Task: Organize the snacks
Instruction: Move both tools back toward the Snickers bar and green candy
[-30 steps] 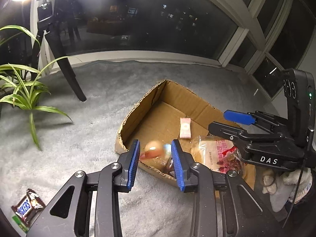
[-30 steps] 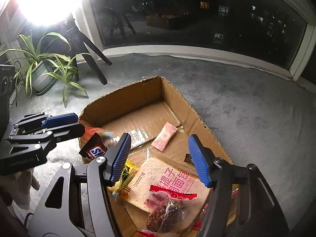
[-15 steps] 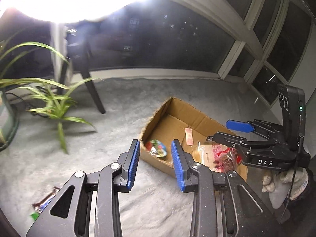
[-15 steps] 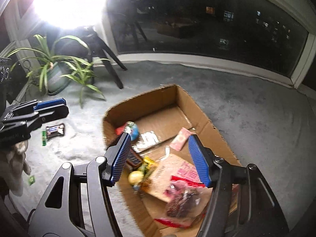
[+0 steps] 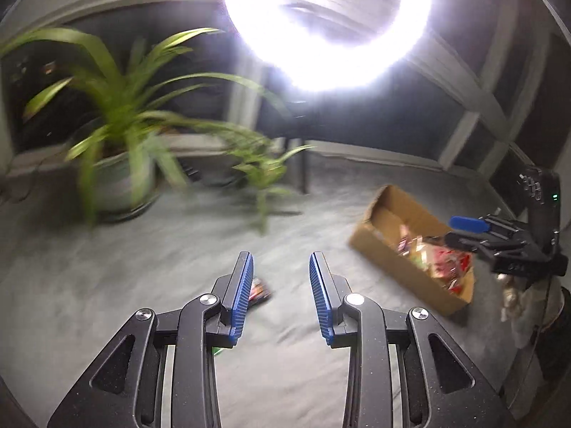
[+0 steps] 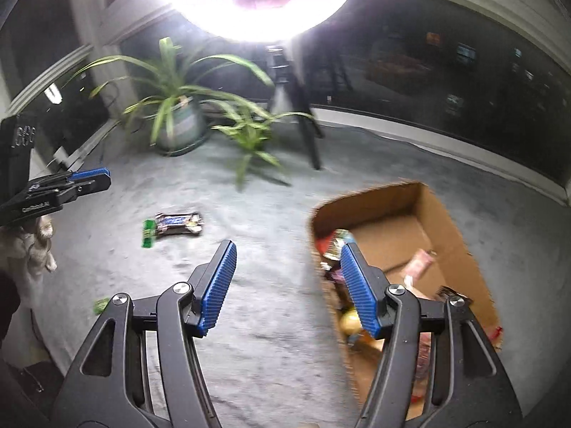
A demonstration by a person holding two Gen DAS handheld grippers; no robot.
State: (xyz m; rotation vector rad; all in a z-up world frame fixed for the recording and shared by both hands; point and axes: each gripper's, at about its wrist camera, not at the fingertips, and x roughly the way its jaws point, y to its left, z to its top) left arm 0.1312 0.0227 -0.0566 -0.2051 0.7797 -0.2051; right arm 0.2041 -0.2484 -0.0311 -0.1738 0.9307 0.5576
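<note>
Snacks are split between two places: most lie piled in the cardboard box point(image 6: 439, 214), while a dark chocolate bar point(image 6: 178, 223) and a small green packet point(image 6: 148, 233) touching its end are left on the grey carpet point(image 6: 285, 339), with another green scrap point(image 6: 101, 305) nearer the camera. The left gripper point(image 5: 281, 294) is seen with its blue pads parted by a modest gap and nothing between them, and the bar point(image 5: 258, 290) shows just behind its left finger; the right gripper point(image 6: 289, 285) is spread wider, likewise empty, with its right finger in line with the box's near wall. The step in hand is judged to be a reach for the stray bar by the left gripper. A good pick is made by lining the pads across the bar's narrow width, not its length, and by lowering until both tips meet the carpet on either side before the jaws are closed. Since the left view is smeared by motion, the bar's exact lie is perhaps better read from the right wrist view, where it is seen lengthwise across the frame. The green packet is best kept out of the grip, so that only one item is lifted. The potted plant point(image 6: 175, 114) and tripod leg point(image 6: 308, 135) stand well apart and are no obstacle.
</note>
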